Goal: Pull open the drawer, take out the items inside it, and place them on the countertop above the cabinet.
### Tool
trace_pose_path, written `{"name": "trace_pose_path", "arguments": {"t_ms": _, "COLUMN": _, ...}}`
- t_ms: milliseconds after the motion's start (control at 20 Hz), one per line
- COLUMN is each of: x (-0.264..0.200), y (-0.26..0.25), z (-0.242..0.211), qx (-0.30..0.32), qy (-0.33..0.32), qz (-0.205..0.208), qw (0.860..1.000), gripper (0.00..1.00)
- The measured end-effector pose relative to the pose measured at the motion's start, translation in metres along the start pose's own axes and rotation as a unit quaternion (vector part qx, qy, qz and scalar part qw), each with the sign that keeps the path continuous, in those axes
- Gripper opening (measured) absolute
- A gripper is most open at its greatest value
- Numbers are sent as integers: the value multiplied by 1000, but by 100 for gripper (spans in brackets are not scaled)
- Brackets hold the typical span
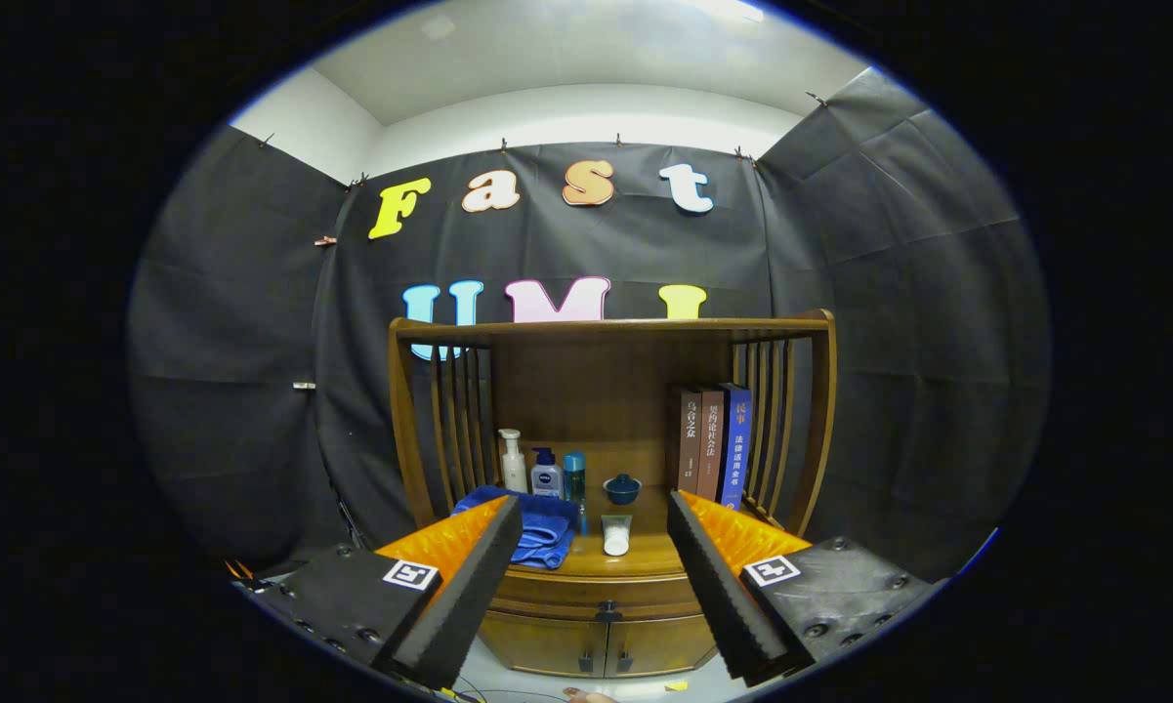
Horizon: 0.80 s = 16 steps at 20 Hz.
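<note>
Wooden cabinet (601, 586), drawer (596, 593) closed, beyond spread tongs (596, 522).

Brown wooden cabinet (596, 596), blue towel (537, 532), white tube (616, 535), dark blue lidded cup (622, 488).

blue towel (544, 532) partly behind finger, cabinet (601, 640) base cut off

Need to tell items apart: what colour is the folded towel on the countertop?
Blue; the towel shows in the gripper view, just beyond the open gripper.
</note>
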State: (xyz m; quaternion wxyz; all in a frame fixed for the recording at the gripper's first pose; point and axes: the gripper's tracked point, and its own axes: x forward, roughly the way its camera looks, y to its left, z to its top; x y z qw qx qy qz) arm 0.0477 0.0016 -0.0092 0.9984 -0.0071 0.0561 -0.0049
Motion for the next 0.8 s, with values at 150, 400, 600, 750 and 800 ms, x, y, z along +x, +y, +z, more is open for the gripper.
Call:
{"name": "trace_pose_path", "arguments": {"t_ms": 150, "x": -6, "y": 0, "z": 8, "qx": -10, "qy": -7, "qz": -1, "qw": 1000, "gripper": 98}}
{"name": "trace_pose_path", "arguments": {"t_ms": 400, "x": -14, "y": -1, "z": 17, "qx": -7, "qy": -20, "qz": -5, "qw": 1000, "gripper": 98}}
{"name": "trace_pose_path", "arguments": {"t_ms": 600, "x": -16, "y": -1, "z": 16, "qx": -8, "qy": -20, "qz": -5, "qw": 1000, "gripper": 98}}
{"name": "trace_pose_path", "arguments": {"t_ms": 750, "x": -17, "y": 1, "z": 15, "qx": -8, "qy": -16, "qz": -4, "qw": 1000, "gripper": 98}}
{"name": "trace_pose_path", "arguments": {"t_ms": 800, "x": -17, "y": 0, "z": 15, "qx": -8, "qy": -15, "qz": -5, "qw": 1000, "gripper": 98}}
